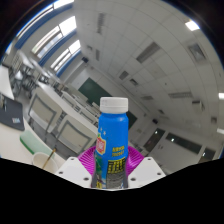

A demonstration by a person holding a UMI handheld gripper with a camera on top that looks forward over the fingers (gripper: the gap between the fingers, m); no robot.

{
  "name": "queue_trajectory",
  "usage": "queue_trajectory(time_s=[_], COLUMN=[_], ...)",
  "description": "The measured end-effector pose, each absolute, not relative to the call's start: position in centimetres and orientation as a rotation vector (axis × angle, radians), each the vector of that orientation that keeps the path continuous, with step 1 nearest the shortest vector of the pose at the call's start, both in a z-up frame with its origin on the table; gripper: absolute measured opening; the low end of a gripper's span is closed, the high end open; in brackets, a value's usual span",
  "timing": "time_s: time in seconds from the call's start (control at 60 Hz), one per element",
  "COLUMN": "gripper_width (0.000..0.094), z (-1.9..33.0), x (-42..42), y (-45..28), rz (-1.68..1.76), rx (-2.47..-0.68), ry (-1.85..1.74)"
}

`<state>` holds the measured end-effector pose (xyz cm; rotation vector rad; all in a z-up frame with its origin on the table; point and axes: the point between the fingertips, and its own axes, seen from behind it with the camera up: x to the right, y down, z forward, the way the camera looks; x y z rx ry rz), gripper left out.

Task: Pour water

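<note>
A blue plastic bottle [113,140] with a white cap and a yellow label stands upright between my fingers. My gripper [112,165] is shut on the bottle's lower body, with a magenta pad [89,159] pressed against each side. The gripper is tipped upward, so the bottle shows against the ceiling. The bottle's base is hidden behind the gripper's body. No cup or other vessel is in view.
Beyond the bottle is a grey ceiling [150,50] with light panels. Windows [55,45] run along the left. Desks and cabinets [45,115] stand at the lower left, and a dark board [95,92] is on the far wall.
</note>
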<state>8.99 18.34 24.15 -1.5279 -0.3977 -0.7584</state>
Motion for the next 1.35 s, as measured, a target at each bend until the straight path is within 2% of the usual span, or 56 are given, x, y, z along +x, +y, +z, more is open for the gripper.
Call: queue_trajectory(time_s=[0.033, 0.117, 0.133, 0.15, 0.25, 0.35, 0.367, 0.517, 0.583, 0.667, 0.7, 0.733, 0.75, 0.783, 0.867, 1.033, 1.233, 1.35], gripper_width=[0.0352, 0.0352, 0.0350, 0.0351, 0.0353, 0.0352, 0.0352, 0.0354, 0.0413, 0.0584, 0.0694, 0.0844, 0.0863, 0.0829, 0.0858, 0.0846, 0.0852, 0.0855], z=[21.8, 18.0, 16.4, 16.3, 11.7, 9.8, 8.5, 8.4, 8.6, 8.1, 8.0, 8.3, 8.6, 9.1, 9.6, 9.9, 7.2, 6.2], x=[9.0, 8.6, 8.7, 9.0, 10.8, 11.3, 11.2, 12.0, 11.6, 11.2, 11.6, 11.3, 11.2, 10.6, 10.8, 7.7, 1.0, 0.1], y=[17.3, 18.4, 16.1, 18.6, 18.5, 18.9, 18.9, 19.8, 19.3, 18.6, 18.4, 17.7, 17.2, 16.8, 12.6, 4.7, -2.3, -3.8], rz=[-0.558, -0.221, -0.181, -0.172, -0.119, -0.077, -0.079, -0.115, -0.117, -0.124, -0.110, -0.090, -0.080, -0.056, -0.056, -0.037, 0.109, 0.151], rx=[-1.569, -1.622, -1.589, -1.635, -1.671, -1.723, -1.730, -1.716, -1.712, -1.761, -1.786, -1.801, -1.800, -1.797, -1.812, -1.801, -1.799, -1.771], ry=[-0.215, -0.048, 0.018, -0.007, 0.055, 0.062, 0.058, 0.045, 0.047, 0.035, 0.028, 0.025, 0.026, 0.022, 0.019, 0.011, -0.033, -0.025])
